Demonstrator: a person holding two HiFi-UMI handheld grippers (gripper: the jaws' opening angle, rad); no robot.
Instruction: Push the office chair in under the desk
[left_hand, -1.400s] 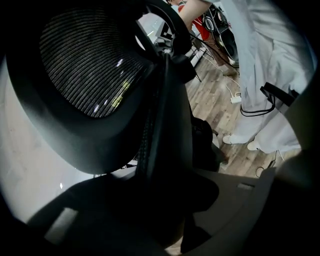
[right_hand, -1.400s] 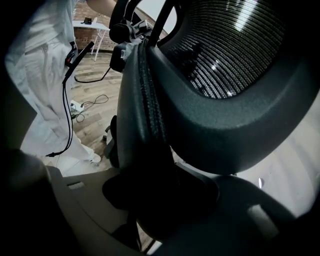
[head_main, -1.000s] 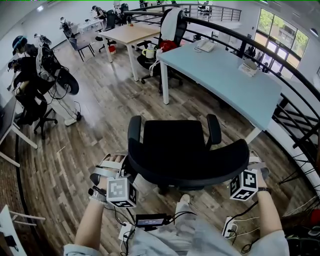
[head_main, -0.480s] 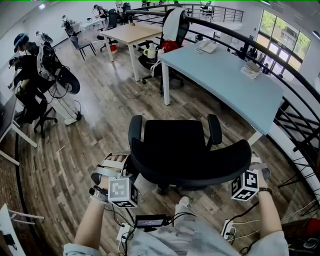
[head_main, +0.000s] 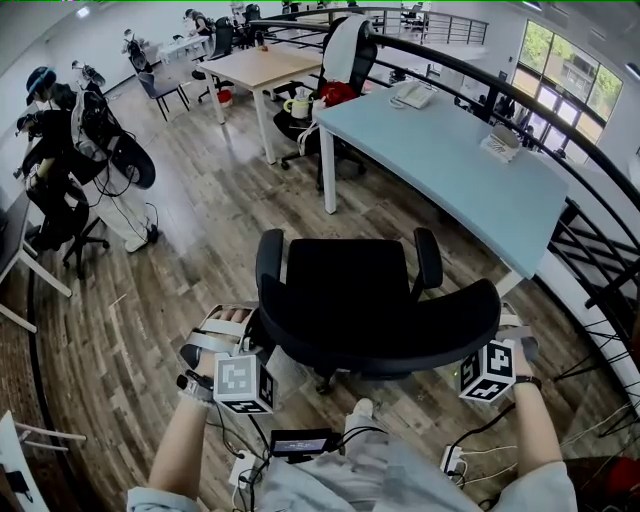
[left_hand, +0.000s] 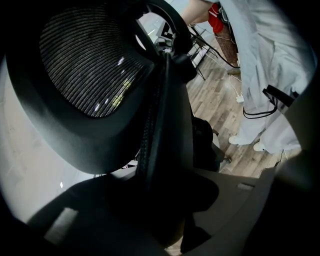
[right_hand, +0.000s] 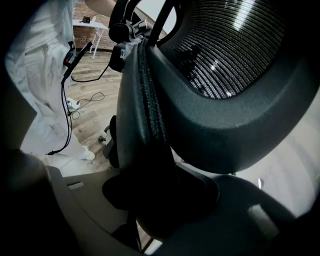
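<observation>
The floor (head_main: 200, 250) is wood plank in an open office. A pale blue desk (head_main: 450, 150) stands at 1 o'clock from the chair (head_main: 370, 300), and a dark railing (head_main: 600, 200) curves behind the desk. A wooden table (head_main: 265, 65) stands at 11 o'clock. A person (head_main: 60, 150) stands at 9 o'clock, and cables (head_main: 460, 455) lie at 5 o'clock.

In the head view the seat hides most of the chair's base, and the backrest covers the tips of both grippers. In both gripper views the pads lie in deep shadow.

The chair stands clear of the desk, its seat facing 12 o'clock. The left gripper (head_main: 228, 330) pinches the backrest rim at 8 o'clock. The right gripper (head_main: 510, 335) pinches the rim at 4 o'clock. In each gripper view the rim runs straight up between the jaws.
</observation>
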